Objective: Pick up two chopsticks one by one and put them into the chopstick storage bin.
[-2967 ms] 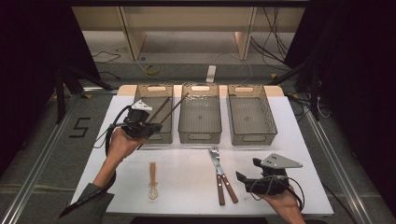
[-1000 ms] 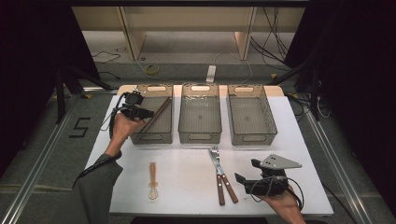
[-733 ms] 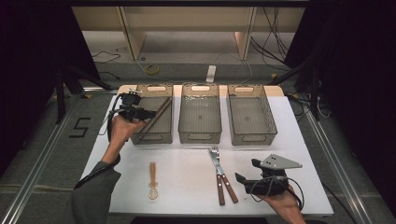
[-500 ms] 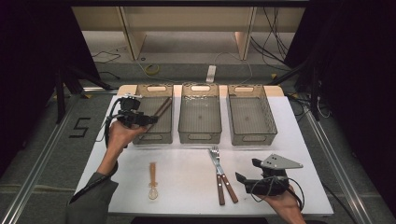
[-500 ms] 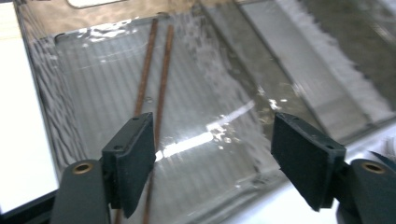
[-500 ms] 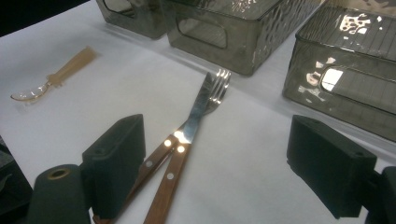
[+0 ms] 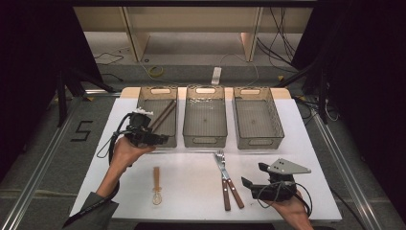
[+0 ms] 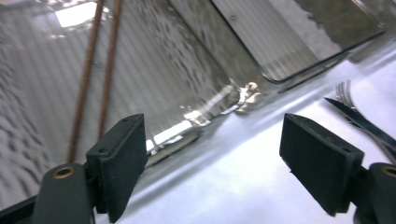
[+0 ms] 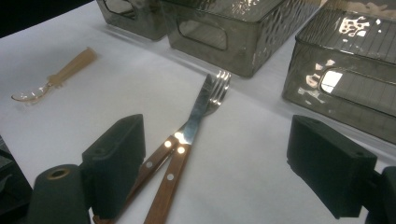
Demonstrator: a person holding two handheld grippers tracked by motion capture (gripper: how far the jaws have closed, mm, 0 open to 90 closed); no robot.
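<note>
Chopsticks [image 7: 163,116] lie slanted inside the left bin [image 7: 145,103], the landmark for all positions below. Left gripper [image 7: 160,139] hovers at that bin's near edge; its jaws have just been opening and stand wide apart, empty. Right gripper [image 7: 252,177], well right of the bin, is open, empty, just beside knife [image 7: 223,177] and fork [image 7: 229,176] on the desk [image 7: 191,191].

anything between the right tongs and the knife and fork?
Nothing visible. The right tongs stand open just right of the knife and fork, which lie crossed on bare table. In the right gripper view only the tabletop lies between the pads and the handles.
</note>
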